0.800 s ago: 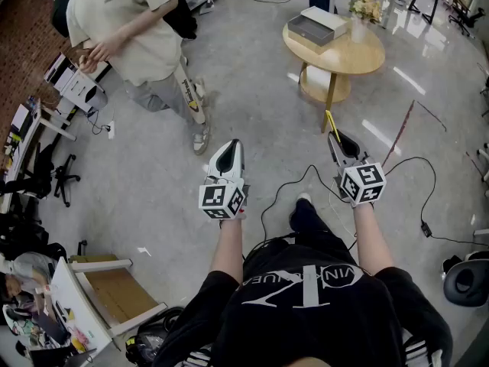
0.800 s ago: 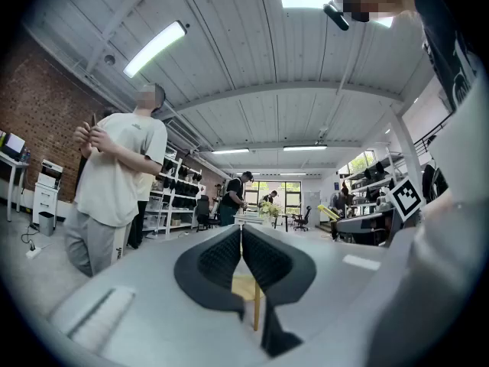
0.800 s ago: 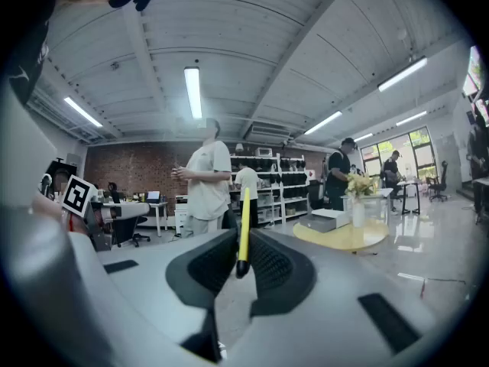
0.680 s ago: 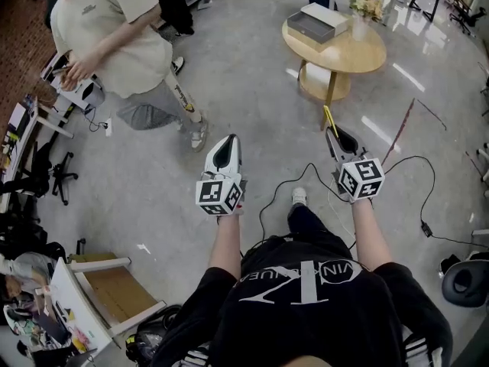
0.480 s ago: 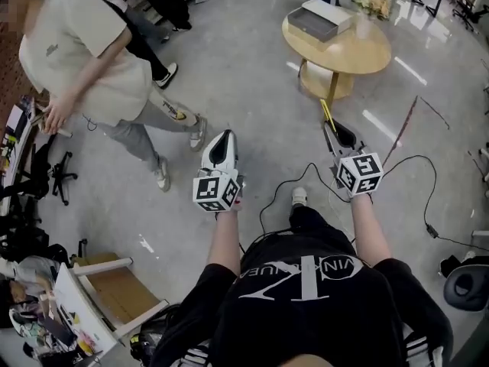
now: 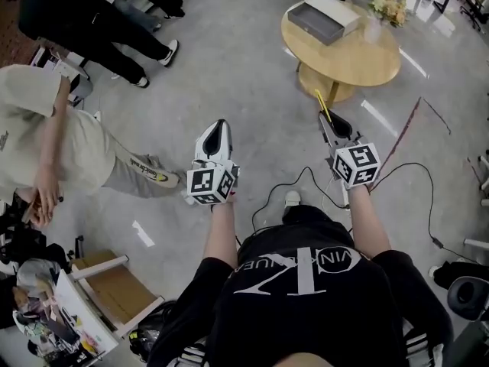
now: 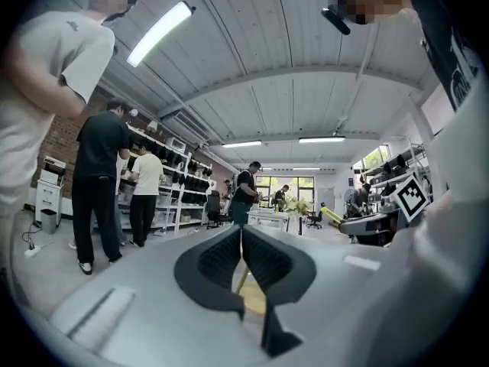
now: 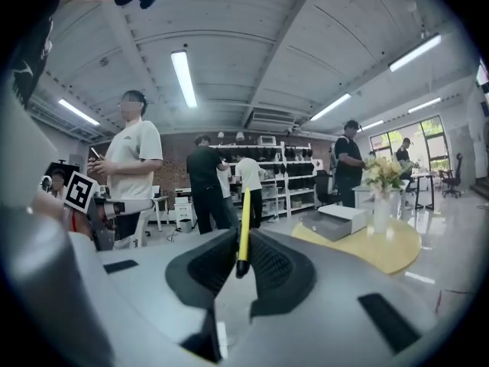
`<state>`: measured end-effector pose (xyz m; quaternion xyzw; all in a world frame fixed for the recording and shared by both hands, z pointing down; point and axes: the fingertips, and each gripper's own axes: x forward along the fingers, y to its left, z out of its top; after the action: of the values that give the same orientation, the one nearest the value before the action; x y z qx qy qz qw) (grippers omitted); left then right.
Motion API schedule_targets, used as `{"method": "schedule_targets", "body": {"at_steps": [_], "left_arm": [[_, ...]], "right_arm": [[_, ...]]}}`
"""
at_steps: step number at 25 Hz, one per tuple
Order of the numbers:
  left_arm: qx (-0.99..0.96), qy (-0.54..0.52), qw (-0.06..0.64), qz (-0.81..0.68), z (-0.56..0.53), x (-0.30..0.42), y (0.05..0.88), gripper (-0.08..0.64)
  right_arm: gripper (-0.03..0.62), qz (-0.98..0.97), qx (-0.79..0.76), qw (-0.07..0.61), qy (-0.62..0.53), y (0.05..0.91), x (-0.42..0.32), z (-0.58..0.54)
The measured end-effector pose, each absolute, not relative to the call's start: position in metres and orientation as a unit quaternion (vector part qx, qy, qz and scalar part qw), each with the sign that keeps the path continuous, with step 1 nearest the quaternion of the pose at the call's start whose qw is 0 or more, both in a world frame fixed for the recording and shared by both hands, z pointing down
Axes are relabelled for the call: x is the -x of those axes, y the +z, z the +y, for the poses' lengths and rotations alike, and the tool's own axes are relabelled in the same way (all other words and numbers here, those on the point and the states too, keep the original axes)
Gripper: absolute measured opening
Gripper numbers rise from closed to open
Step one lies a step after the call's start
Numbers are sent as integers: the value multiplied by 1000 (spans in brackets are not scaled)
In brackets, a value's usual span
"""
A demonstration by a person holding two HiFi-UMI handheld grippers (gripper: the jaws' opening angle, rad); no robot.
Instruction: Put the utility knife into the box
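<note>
Presently, head view: right tongs (image 6: 330,122), clamped on a slim yellow utility knife (image 6: 322,104) whose long axis runs forward out of the jaws and away from the holder. A shallow grey-and-white rectangular box (image 6: 325,21) sits on a round pale wooden worktop (image 6: 336,63), ahead of the knife and well apart from it. Left tongs (image 6: 216,126) are level with the right pair but farther from the box. Left gripper view: the left tongs (image 7: 242,233) have their jaws pressed together with nothing between them. Right gripper view: the knife (image 8: 244,220) is pinched near its lower end between the two ribbed pads and stands up out of the jaws. The box (image 8: 334,222) lies ahead and to the right, lying open. Judgement: the right hand is the nearer, and the knife must travel forward to the box.
</note>
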<state>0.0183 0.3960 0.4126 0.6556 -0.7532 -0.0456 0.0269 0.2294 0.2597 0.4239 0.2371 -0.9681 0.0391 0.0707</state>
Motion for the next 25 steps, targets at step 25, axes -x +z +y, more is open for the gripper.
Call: {"method": "schedule_targets", "body": {"at_steps": [25], "left_arm": [[-694, -45, 42, -717, 214, 30, 429, 17]], "right_arm": [[60, -963, -255, 73, 49, 433, -179, 110]]}}
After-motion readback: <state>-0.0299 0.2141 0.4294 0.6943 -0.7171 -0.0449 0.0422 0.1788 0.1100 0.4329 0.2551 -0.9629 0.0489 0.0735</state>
